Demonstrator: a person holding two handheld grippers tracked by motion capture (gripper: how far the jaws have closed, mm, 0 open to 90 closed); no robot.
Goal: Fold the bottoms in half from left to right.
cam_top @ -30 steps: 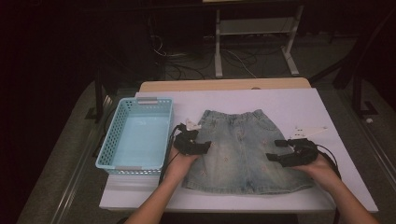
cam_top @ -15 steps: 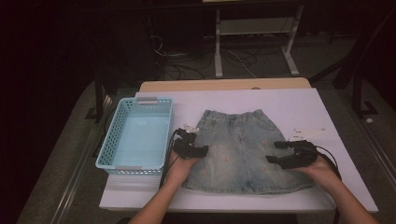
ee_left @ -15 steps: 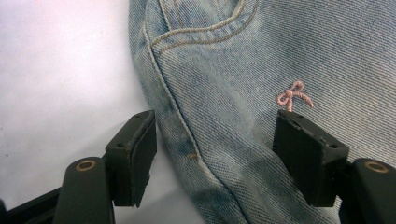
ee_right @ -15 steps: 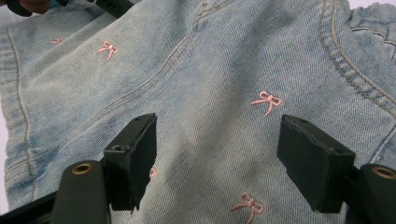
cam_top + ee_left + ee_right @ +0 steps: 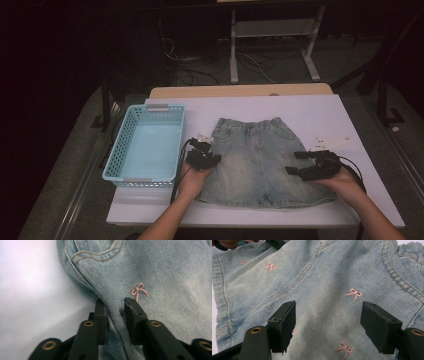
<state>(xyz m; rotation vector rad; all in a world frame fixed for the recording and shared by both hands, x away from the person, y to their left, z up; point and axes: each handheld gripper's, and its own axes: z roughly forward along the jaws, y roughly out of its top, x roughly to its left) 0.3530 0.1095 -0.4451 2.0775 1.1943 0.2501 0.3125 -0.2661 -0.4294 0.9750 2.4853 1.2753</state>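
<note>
Denim skirt [image 5: 160,272] side edge pinched between left gripper [image 5: 115,302] fingers, just closing.

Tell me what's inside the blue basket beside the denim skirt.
The blue basket looks empty: the high view shows its pale floor bare. The strip just inside its near wall is hidden by the rim, so something small there cannot be ruled out.

Bare forearms; each black claw [image 5: 115,312] has 2 blocky jaws, brass-ringed screws and a trailing black cable.
</note>
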